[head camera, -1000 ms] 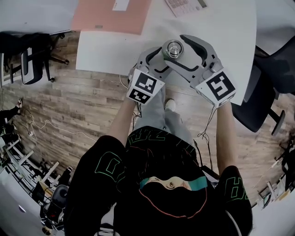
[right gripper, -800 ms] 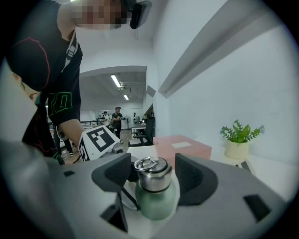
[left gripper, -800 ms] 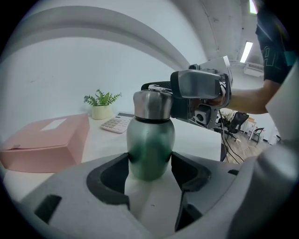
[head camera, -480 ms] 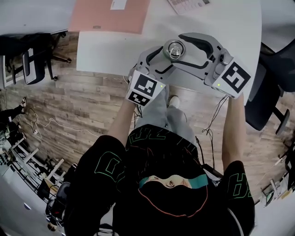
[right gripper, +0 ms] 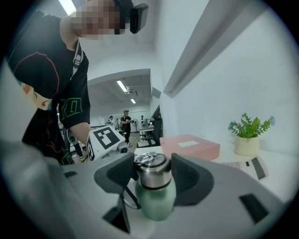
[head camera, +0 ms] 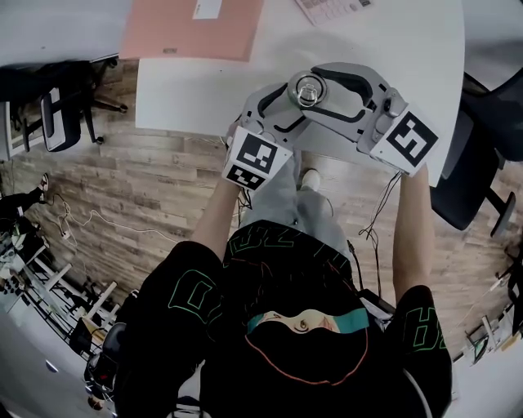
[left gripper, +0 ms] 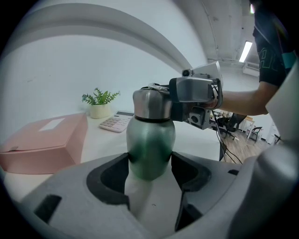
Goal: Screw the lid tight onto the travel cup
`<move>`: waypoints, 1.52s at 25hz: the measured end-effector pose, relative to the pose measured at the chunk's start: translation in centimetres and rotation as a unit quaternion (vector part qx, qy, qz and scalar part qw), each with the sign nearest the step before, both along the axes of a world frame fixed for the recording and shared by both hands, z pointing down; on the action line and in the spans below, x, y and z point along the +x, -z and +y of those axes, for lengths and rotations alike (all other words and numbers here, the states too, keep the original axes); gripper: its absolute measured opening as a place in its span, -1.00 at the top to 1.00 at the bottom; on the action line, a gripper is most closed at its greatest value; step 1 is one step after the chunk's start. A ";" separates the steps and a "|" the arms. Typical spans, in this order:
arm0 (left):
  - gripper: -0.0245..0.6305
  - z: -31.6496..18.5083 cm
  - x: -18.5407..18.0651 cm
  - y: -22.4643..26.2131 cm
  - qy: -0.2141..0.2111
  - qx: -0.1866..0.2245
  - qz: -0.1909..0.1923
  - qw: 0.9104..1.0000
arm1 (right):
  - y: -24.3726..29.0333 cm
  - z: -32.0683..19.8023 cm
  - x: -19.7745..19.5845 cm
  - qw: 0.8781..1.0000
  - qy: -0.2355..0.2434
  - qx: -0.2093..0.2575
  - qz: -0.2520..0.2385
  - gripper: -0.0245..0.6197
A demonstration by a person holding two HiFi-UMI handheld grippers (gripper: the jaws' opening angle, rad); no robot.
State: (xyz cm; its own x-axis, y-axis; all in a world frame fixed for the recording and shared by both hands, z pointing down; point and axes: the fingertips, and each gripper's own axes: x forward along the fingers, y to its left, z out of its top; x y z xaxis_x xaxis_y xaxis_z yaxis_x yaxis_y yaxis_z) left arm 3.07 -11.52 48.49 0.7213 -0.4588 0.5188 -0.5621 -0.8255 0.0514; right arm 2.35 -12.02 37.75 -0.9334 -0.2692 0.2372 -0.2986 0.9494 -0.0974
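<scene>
The travel cup has a green body (left gripper: 150,144) and a steel lid (head camera: 307,88) with a ring on top, and it stands upright near the front edge of the white table (head camera: 204,90). My left gripper (head camera: 292,104) is shut on the cup's body, its pads (left gripper: 114,173) pressing both sides low down. Coming in from the right, my right gripper (head camera: 315,90) sits higher, around the lid (right gripper: 152,170). Its jaws have just been closing and the pads (right gripper: 122,173) now touch the lid on both sides. In the left gripper view the right gripper (left gripper: 194,95) shows behind the lid (left gripper: 152,105).
A pink flat box (head camera: 196,28) lies at the back left of the table, a calculator (head camera: 331,8) behind the cup, and a small potted plant (left gripper: 99,103) by the wall. Office chairs (head camera: 470,171) stand off both table ends, over wooden floor.
The right gripper swung round to the cup's right side and its jaws drew in onto the lid. The left gripper and the cup kept still.
</scene>
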 end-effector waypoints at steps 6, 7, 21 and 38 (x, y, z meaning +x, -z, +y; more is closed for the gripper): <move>0.02 -0.1 -0.1 -0.2 0.004 0.003 -0.003 1.000 | -0.1 -0.2 -0.1 0.997 -0.077 0.018 -0.006 0.14; 0.02 0.0 -0.1 -0.2 0.005 0.004 -0.004 1.000 | -0.1 -0.2 0.0 0.996 -0.091 0.020 -0.007 0.14; 0.01 0.0 0.0 -0.5 0.018 0.009 -0.011 1.000 | 0.2 -0.5 0.4 0.951 -0.300 0.063 -0.030 0.14; 0.00 0.3 -2.1 2.2 0.040 0.029 -0.049 0.998 | 4.3 -1.0 2.9 0.937 -0.342 0.021 -0.059 0.44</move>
